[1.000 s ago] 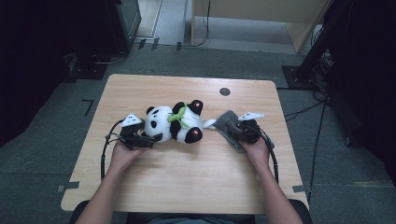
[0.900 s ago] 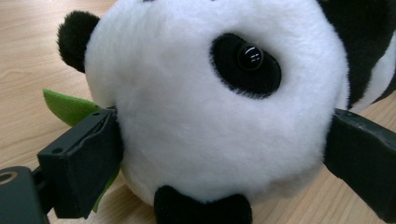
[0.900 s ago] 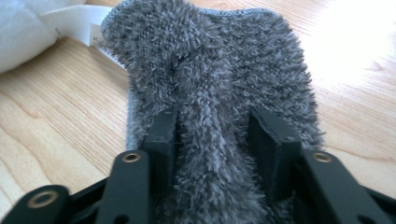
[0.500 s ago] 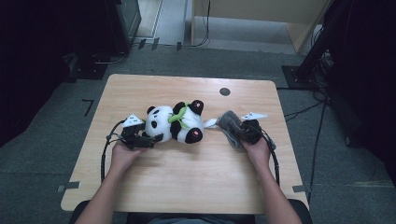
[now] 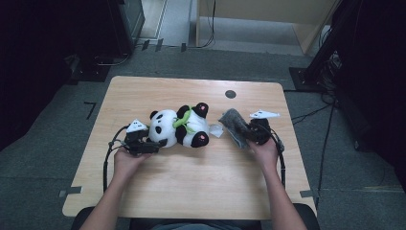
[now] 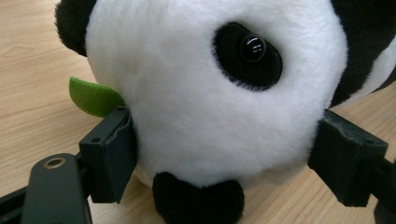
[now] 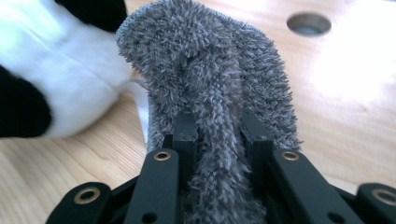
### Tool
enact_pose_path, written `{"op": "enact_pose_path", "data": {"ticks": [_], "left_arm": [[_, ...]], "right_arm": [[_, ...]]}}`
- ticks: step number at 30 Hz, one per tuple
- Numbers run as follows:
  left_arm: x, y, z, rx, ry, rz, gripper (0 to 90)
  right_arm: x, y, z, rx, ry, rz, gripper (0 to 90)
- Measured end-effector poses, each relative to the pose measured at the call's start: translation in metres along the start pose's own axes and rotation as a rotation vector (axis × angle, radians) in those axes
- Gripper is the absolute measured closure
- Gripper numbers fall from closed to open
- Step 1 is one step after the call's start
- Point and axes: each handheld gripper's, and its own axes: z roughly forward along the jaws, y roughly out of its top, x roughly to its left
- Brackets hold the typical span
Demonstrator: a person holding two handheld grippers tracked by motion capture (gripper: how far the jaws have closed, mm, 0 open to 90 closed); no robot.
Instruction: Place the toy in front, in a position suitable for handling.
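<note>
I have the left claw [image 5: 152, 143] spread wide around the head of the plush panda [image 5: 179, 127], one jaw pressed just under its green felt leaf [image 6: 93, 96] and the other touching the far cheek, so the head is bracketed between them but I cannot tell whether they are squeezing it firmly. The panda lies on its back near the middle of the table [image 5: 191, 191], feet toward my right. My right claw [image 5: 246, 134] is pinched tight on a fold of the fuzzy grey cloth [image 7: 210, 93], which bunches up between the jaws and stands just beside the panda's leg, near the white tag [image 5: 216, 130]. My worry is the left side: the head is round and soft, so if I lift or pull, the plush may compress and slip out. The cloth is held by one fold only; a hard tug could drag it free, or sweep it against the panda and shove the toy.
</note>
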Motion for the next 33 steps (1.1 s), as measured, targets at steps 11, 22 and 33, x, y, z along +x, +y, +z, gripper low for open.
{"op": "enact_pose_path", "data": {"ticks": [11,22,33], "left_arm": [[-0.006,-0.005,0.0,-0.031,0.018,-0.018,12.1],[-0.001,0.001,0.002,-0.02,-0.015,-0.04,5.2],[0.007,0.006,0.005,-0.032,-0.037,-0.025,0.0]], "right_arm": [[0.021,0.024,-0.017,-0.008,0.024,-0.035,73.3],[0.036,0.062,-0.024,0.013,0.097,-0.036,73.3],[0.058,0.085,-0.008,0.057,0.127,-0.108,73.1]]}}
